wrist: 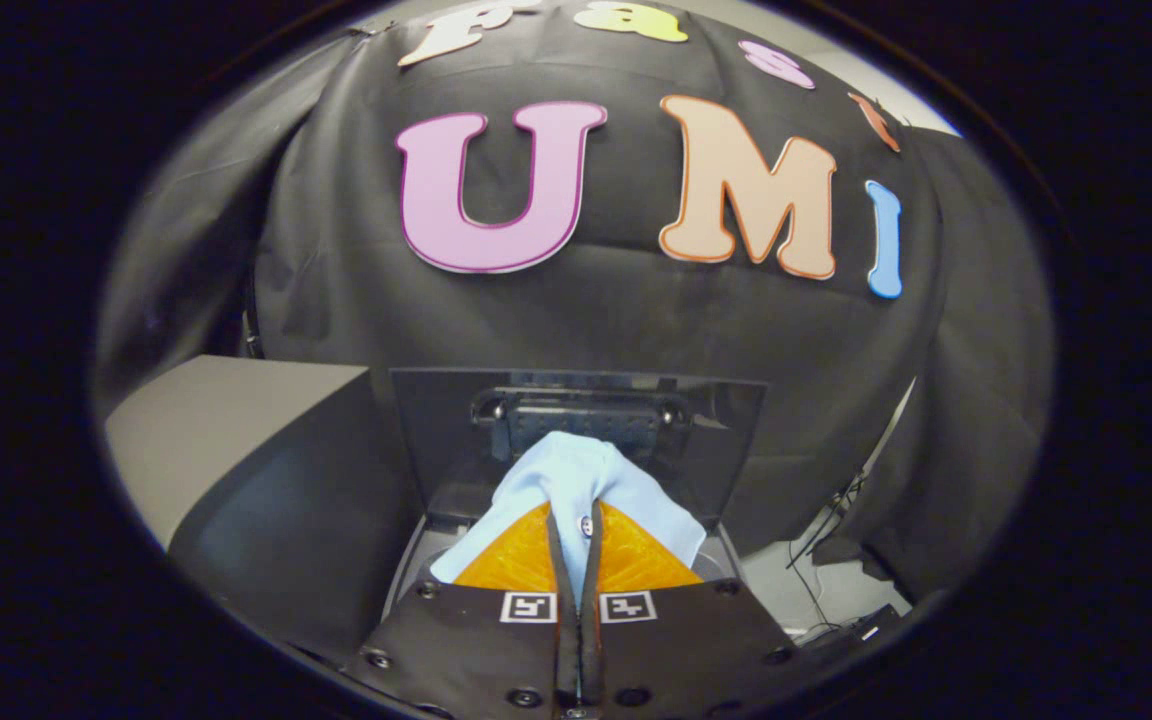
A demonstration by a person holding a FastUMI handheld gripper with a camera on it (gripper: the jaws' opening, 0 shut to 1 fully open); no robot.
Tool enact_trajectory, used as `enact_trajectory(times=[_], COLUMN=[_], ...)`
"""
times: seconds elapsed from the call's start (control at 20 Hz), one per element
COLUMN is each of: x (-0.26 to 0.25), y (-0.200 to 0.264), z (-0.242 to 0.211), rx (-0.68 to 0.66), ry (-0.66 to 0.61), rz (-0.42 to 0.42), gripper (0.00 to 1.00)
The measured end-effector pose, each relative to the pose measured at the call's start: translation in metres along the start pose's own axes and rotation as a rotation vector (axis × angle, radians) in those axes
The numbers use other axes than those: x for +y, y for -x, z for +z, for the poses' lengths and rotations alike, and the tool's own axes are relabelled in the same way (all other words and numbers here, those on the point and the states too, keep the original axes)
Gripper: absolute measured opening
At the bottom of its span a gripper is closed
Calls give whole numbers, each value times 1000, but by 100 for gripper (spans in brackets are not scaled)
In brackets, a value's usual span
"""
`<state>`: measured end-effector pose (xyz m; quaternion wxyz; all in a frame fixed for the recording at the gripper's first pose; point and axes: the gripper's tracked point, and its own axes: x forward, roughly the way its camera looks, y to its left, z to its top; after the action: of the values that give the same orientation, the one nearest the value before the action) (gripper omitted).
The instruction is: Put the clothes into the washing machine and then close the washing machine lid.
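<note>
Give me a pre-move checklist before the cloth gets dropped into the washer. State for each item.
1. Claw closed on the light blue cloth: ok, both fingers pinch it.
2. Washing machine lid raised: ok, it stands upright beyond the cloth.
3. Cloth above the washing machine opening: ok, it hangs just ahead of the fingers over it.
4. Drum free of other items: cannot tell, cloth and claw hide it.
5. Cloth clear of the lid hinge: cannot tell.

Raised lid (456, 420) just beyond cloth (566, 470) pinched by hand-held gripper (576, 530).
</note>
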<state>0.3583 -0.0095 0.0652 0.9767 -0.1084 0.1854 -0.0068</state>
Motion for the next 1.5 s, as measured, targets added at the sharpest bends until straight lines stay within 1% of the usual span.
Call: enact_trajectory(times=[0.1,0.15,0.25,0.4,0.45,0.6,0.7,0.75,0.9,1.0,1.05,1.2,1.4,1.5], x=[0,1,-1,-2,-2,-3,2,4,12,18,22,18,17,22], y=[-8,-15,-21,-25,-26,-25,-26,-26,-26,-24,-24,-22,-19,-19], z=[-20,-29,-41,-51,-54,-55,-61,-65,-76,-73,-74,-68,-54,-45], rx=[39,46,64,88,93,91,100,110,140,134,134,120,78,57], ry=[4,8,7,20,29,81,112,118,110,100,102,121,70,36], rz=[-7,-13,-27,-37,-33,-37,-33,-29,-6,13,23,0,-16,9], gripper=[1,6,6,6,12,12,16,18,19,32,30,53,83,98])
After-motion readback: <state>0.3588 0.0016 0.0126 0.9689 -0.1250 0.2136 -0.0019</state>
